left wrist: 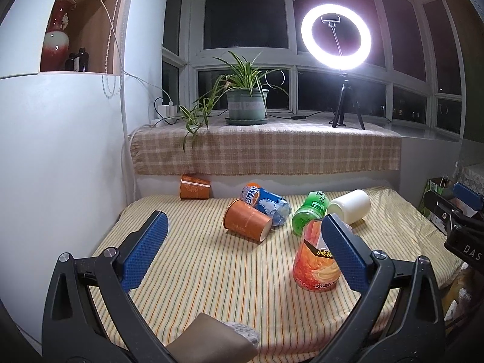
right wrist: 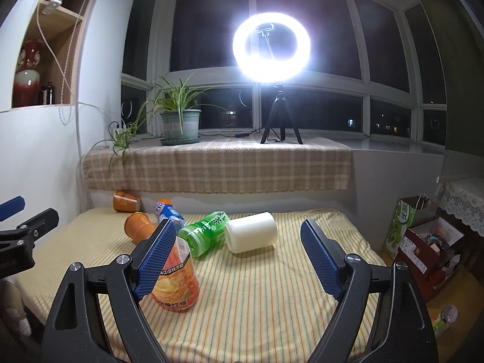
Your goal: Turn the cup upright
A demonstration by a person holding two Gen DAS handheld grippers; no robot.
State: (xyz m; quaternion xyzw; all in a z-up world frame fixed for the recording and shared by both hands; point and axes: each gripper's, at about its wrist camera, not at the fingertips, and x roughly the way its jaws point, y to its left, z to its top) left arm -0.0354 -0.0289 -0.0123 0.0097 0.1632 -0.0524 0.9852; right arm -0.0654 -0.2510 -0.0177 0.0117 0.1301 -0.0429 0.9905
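An orange paper cup [left wrist: 246,219] lies on its side mid-table, mouth toward me; it also shows in the right wrist view [right wrist: 139,226]. A second orange cup [left wrist: 195,187] lies on its side by the back wall, also in the right wrist view [right wrist: 127,201]. A white cup [left wrist: 349,205] [right wrist: 251,232] lies on its side at the right. An orange-red snack cup [left wrist: 317,264] [right wrist: 177,284] stands mouth down near the front. My left gripper [left wrist: 242,251] is open and empty above the near table. My right gripper [right wrist: 239,257] is open and empty.
A blue bottle [left wrist: 267,204] and a green bottle [left wrist: 308,211] lie between the cups on the striped cloth [left wrist: 211,272]. A potted plant [left wrist: 246,103] and a ring light [left wrist: 335,36] stand on the sill behind. Boxes and bags [right wrist: 423,242] sit at the right.
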